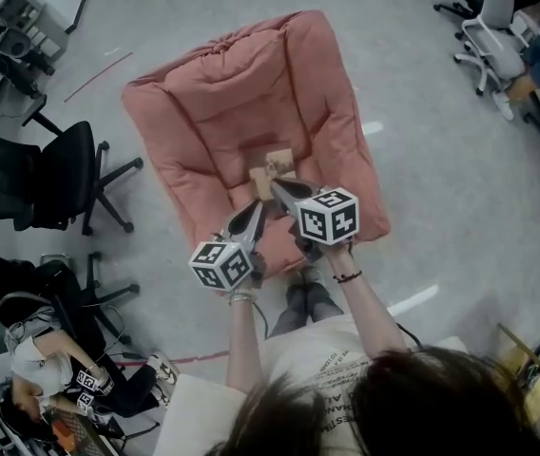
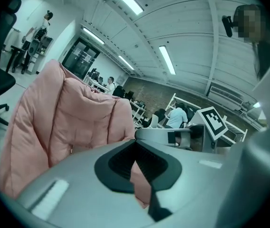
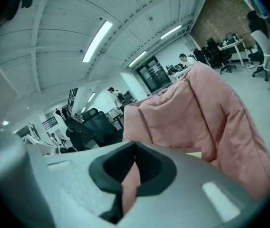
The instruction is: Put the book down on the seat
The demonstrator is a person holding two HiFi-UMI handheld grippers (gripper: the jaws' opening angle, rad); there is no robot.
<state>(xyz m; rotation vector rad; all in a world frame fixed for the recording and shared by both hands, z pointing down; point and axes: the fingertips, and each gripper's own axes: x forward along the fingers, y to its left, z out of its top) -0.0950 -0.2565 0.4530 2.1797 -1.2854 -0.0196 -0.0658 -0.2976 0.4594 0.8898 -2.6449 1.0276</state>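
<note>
Pink padded fabric seat [image 1: 251,93] is filling the middle of the head view, and the small flat tan book [image 1: 272,169] is lying on its cushion, roughly in the centre, just past the tips of both grippers. The left gripper [image 1: 255,211] is showing its tongs pressed together at the tip in its own view, with only pink cushion peeking through the gap behind them. Same story for the right gripper [image 1: 279,187]: tongs together and nothing I can see pinched. In the head view its tip is sitting right at the book's near edge, so I can't rule out contact. A pale edge low on the right of the right gripper view is probably the book too.

My read: the book is looking pretty much down, so the job now is leaving it tidy. I'd be backing both grippers off slowly, straight along their own line, and watching that neither tip is dragging the cover. The padding is looking squishy, so any sideways nudge could be sliding the book toward a seam.
</note>
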